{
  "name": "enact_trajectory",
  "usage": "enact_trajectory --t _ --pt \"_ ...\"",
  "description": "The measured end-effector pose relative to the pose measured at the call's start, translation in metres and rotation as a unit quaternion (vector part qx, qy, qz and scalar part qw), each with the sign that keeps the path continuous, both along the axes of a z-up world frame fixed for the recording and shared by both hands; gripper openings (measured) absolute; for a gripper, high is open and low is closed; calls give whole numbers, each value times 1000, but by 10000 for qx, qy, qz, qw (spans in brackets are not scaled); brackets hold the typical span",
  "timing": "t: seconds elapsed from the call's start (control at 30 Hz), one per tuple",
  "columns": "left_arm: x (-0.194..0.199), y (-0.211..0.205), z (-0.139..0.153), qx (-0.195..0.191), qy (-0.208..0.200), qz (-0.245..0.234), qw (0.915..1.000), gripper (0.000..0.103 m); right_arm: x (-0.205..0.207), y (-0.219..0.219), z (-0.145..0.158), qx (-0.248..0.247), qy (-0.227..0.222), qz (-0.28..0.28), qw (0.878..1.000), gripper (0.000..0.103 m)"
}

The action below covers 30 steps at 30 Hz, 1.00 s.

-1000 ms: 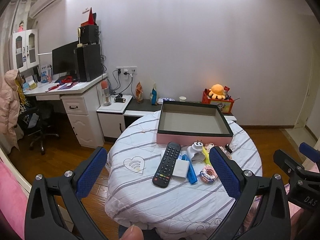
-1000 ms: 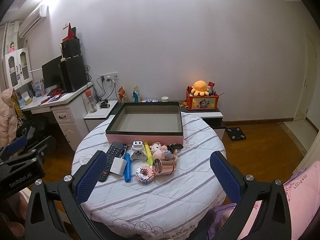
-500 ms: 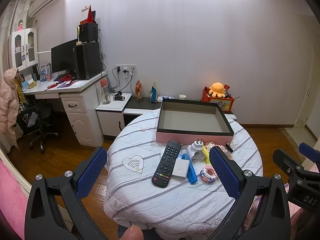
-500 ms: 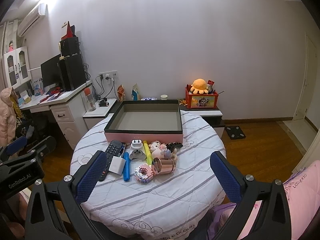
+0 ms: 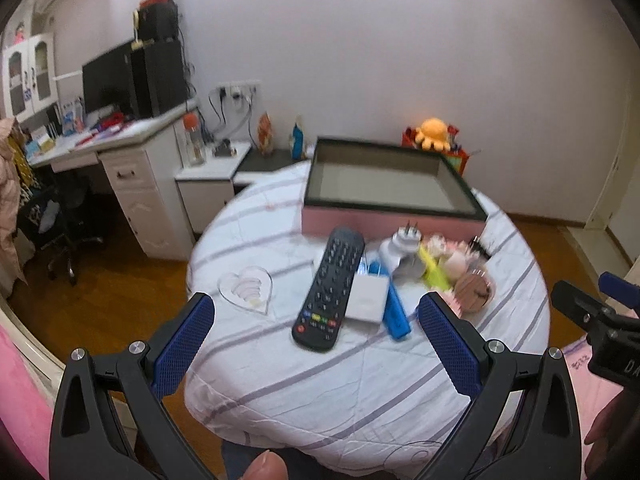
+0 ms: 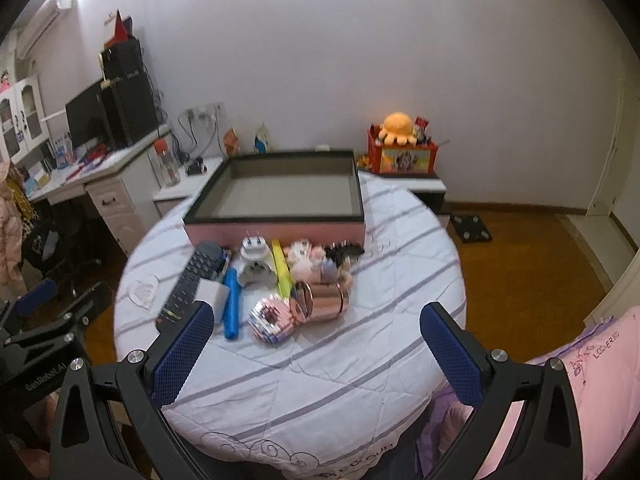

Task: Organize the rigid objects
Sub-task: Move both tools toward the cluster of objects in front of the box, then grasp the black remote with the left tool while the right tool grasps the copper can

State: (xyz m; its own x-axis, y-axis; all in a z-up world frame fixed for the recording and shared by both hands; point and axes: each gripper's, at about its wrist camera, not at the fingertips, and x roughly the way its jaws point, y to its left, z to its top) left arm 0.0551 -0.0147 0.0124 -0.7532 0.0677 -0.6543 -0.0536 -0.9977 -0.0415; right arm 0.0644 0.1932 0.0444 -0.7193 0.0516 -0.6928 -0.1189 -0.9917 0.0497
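A round table (image 5: 360, 368) with a striped white cover carries an empty pink box with a dark rim (image 5: 390, 220) (image 6: 276, 228) at its far side. In front of the box lies a cluster: a black remote (image 5: 330, 286) (image 6: 188, 280), a white card box (image 5: 367, 298), a blue bar (image 5: 394, 308) (image 6: 231, 302), a white plug adapter (image 5: 402, 248) (image 6: 256, 262), a yellow strip (image 6: 282, 268), a rose-gold tin (image 6: 324, 300), a small mosaic block (image 6: 272, 318) and small pink toys (image 6: 306, 258). My left gripper (image 5: 316, 344) and right gripper (image 6: 316, 352) hover open above the table's near edge, both holding nothing.
A white desk with monitor and speakers (image 5: 132, 76) stands at the left, a low cabinet (image 5: 216, 176) behind the table. An orange plush sits on a red box (image 6: 400, 148) by the wall. A scale (image 6: 470, 228) lies on the wooden floor. Pink bedding (image 6: 592, 380) is at the right.
Both grippers have moved forward and down toward the table, so the objects look larger and slightly blurred. Both stay open and empty.
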Motion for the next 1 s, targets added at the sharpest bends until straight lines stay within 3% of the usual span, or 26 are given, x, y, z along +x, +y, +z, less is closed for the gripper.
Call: enact_trajectory --t 0.47,1.0 --pt "-58 8 -65 -64 -668 -56 9977 103 -62 19 -68 -250 -883 -11 9958 103" --pt "-85 30 -81 -77 -962 -316 9948 103 -97 28 -99 -507 -1156 112 9919 103"
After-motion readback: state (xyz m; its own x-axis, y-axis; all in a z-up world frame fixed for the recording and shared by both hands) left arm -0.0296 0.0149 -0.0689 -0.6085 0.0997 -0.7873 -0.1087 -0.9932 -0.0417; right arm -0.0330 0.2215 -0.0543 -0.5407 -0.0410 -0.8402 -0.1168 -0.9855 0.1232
